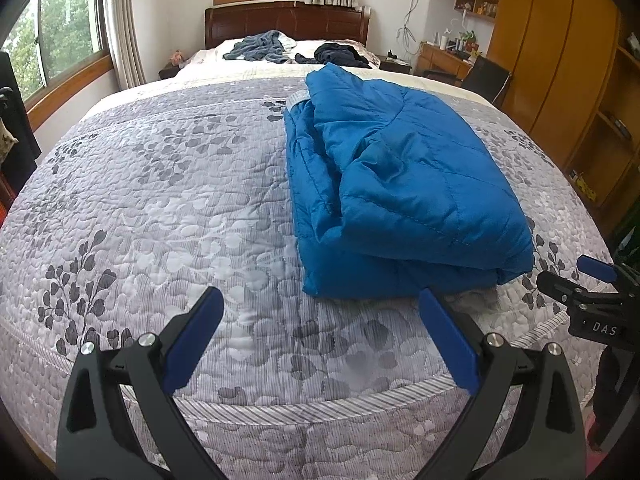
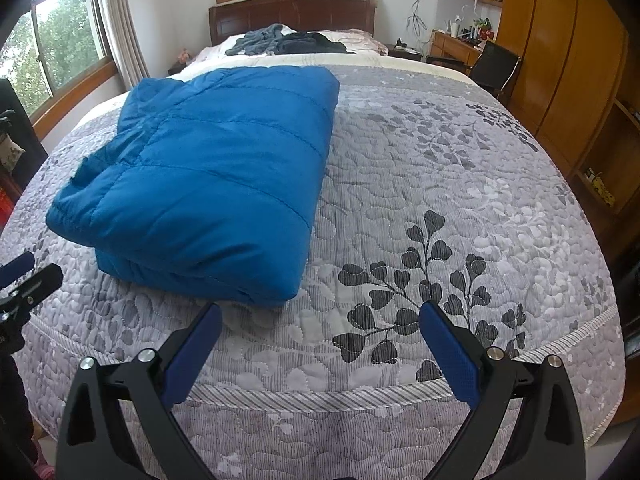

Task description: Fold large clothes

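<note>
Nearest us, both hand-held tools hang over the bed's foot edge, empty: the left gripper (image 1: 320,340) spread wide, the right gripper (image 2: 320,344) spread wide too. Just beyond, between them, lies one bright blue quilted puffer jacket (image 2: 208,176), folded into a thick bundle on the grey leaf-print quilted bedspread (image 1: 160,200), long axis running toward the headboard. Neither arm looks clearly nearer. Far off, two crumpled dark garments: a grey-blue one (image 1: 260,46) and a black one (image 1: 340,54).
</note>
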`<state>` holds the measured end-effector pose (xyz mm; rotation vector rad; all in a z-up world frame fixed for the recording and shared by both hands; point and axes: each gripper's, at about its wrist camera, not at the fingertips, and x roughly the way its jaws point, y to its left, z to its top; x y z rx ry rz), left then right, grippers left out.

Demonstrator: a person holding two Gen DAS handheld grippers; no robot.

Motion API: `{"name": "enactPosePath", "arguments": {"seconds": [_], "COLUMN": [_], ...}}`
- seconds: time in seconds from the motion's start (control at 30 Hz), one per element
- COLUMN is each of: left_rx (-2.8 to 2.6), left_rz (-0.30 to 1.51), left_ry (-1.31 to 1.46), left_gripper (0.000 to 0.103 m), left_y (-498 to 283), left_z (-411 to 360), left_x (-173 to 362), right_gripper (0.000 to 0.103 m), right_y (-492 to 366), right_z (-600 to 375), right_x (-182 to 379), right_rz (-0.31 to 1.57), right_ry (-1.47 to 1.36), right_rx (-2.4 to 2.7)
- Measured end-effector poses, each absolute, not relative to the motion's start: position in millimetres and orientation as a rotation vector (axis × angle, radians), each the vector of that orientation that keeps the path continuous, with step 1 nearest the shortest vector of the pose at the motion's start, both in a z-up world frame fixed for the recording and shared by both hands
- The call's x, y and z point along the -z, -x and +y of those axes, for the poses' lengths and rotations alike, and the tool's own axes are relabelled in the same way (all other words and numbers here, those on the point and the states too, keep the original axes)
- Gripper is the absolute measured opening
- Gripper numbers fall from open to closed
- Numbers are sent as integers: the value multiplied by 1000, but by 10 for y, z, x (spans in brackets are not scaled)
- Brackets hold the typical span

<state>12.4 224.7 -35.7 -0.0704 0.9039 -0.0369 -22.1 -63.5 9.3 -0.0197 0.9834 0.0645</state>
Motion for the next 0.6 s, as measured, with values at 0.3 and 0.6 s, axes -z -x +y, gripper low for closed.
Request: {"name": "enactPosePath", "arguments": {"seconds": [0.3, 0.6], "left_rx": [40, 42], "left_rz": [904, 903], "left_ry": [75, 78], "left_gripper": [97, 97], "left_y": [-116, -109], "left_z": [2247, 2252], "left_x": [346, 338], "right_gripper": [99, 99], "right_y": [224, 196], "right_z": [-627, -612], "right_x": [-97, -102], "right_rz": [983, 981], "right_ry": [20, 27], "right_rx": [-67, -75]}}
